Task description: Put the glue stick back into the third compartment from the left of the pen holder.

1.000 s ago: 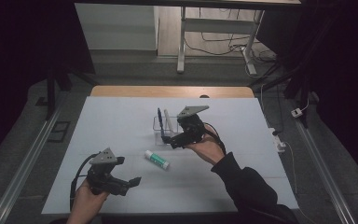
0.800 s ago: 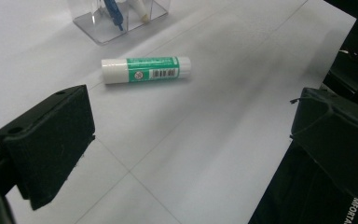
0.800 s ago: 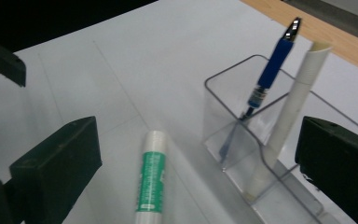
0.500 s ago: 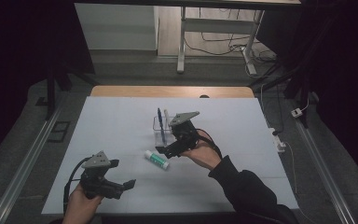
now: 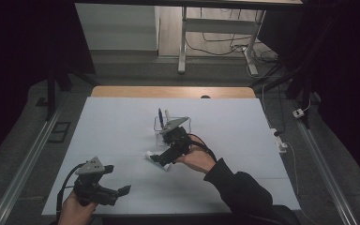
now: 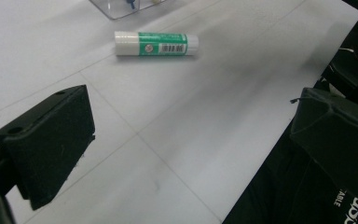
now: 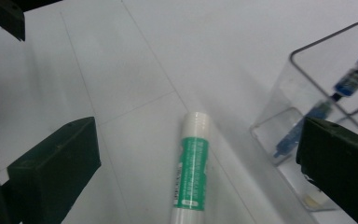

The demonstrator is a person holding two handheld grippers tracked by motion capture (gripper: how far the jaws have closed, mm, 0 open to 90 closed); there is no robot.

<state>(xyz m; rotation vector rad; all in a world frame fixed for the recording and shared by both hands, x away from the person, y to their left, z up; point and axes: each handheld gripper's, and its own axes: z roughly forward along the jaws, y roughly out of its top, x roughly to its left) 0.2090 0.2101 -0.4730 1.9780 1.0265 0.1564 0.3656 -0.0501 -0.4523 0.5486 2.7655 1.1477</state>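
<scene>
From the high view, a white rectangular table top (image 5: 122, 136) is seen, with a strip of bare wood along its far edge and faint seam lines across it. The room around it is pretty dark; a grey floor, metal rails at both sides, a white-legged desk frame (image 5: 183, 42) farther back and loose cables (image 5: 225, 47) under it can be made out. The right gripper (image 5: 161, 159) is held low over the middle of the table, its jaws spread apart around the green-and-white glue stick (image 5: 155, 158), which is lying flat on the table. Just behind it a clear plastic pen holder (image 5: 158, 125) is standing, with a blue pen (image 5: 160, 115) upright inside (partly hidden by the gripper's grey plate). The left gripper (image 5: 115, 193) is held near the table's near-left corner, well apart from all that.

In the left gripper view, the jaws are seen wide apart with nothing between them. The glue stick (image 6: 156, 43) is lying on its side farther off, with the clear holder's corner (image 6: 116, 9) beyond it.

In the right gripper view, the glue stick (image 7: 192, 168) is seen lying between the open jaws, touching neither as far as can be told. The clear holder (image 7: 289, 116) is just beside it, and the blue pen (image 7: 349, 81) is seen through its wall.
</scene>
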